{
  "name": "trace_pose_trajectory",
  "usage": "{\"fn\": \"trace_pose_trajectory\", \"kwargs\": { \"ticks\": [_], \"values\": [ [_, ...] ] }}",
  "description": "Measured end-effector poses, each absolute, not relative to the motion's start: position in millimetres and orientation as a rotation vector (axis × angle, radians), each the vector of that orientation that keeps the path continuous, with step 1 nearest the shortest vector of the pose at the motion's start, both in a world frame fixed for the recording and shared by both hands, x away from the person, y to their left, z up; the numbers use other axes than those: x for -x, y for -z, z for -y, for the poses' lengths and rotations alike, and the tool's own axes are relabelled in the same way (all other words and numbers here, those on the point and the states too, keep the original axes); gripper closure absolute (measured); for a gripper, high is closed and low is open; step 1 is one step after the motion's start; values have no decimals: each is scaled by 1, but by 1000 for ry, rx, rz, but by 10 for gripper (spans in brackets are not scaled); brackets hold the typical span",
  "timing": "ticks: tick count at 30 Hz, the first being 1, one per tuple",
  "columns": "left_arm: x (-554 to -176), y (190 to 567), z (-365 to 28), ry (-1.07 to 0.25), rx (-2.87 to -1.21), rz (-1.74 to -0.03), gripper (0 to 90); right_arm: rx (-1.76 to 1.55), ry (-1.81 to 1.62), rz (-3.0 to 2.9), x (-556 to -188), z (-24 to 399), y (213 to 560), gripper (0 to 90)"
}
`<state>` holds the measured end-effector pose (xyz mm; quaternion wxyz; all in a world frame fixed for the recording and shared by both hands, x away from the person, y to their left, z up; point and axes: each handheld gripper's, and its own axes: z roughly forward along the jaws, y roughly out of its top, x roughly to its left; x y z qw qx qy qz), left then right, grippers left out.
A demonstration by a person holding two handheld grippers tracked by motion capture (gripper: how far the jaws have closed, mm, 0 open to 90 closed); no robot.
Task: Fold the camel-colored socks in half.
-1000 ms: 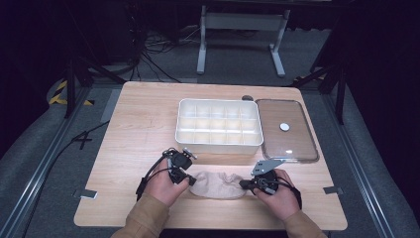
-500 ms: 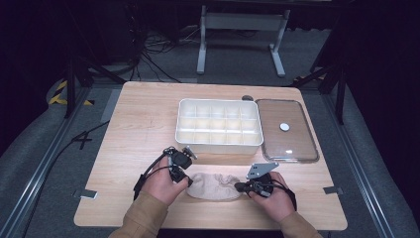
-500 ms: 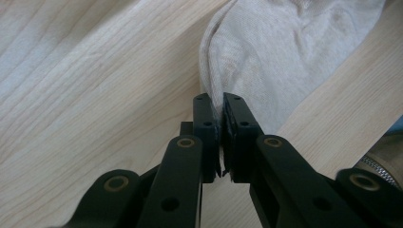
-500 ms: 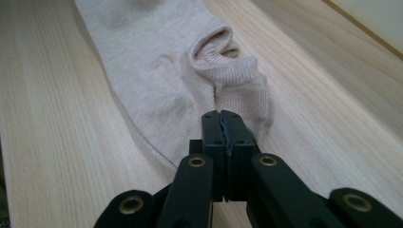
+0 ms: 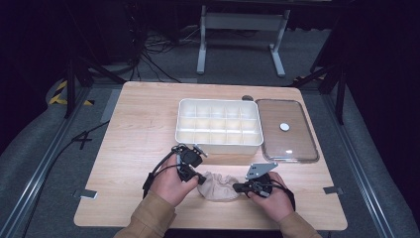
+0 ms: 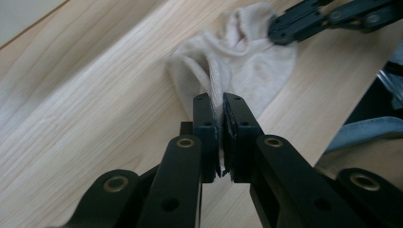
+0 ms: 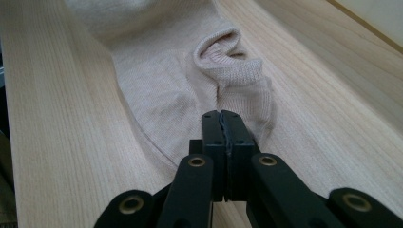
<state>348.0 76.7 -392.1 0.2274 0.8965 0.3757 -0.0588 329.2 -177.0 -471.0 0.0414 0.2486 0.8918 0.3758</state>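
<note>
- Since a second ago we see the right gripper (image 5: 236, 187) drawn in leftward toward the left one, and the beige sock (image 5: 218, 185) between them has bunched shorter and puffed up.
- We find the sock lying on the near middle of the wooden table (image 5: 133, 129), just nearer than the white divided box (image 5: 218, 127).
- In the left gripper view we see the left gripper (image 6: 222, 107) with its jaws pressed nearly together on a ribbed edge of the sock (image 6: 237, 61), a thin band of fabric clamped between them.
- In the right gripper view we see the right gripper (image 7: 222, 118) with its jaws fully closed against each other at the sock's (image 7: 190, 90) near edge; whether they pinch any fabric we cannot tell, though a rolled fold rises just beyond the tips.
- From the high view we see the left gripper (image 5: 200, 178) at the sock's left end and the right gripper at its right end, each held by a hand in a tan sleeve.
- Further out, we note the box's clear lid (image 5: 286, 130) lying flat just right of the box, a small white disc on it.
</note>
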Motion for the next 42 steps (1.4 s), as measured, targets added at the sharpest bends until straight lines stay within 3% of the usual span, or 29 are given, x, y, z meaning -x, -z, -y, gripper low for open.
{"fn": "trace_pose_trajectory", "kwargs": {
  "ticks": [42],
  "values": [
    [-365,412,-5,226,-2504,-841,848,-792,-1219,-2638,-317,183,477,900]
  ]
}}
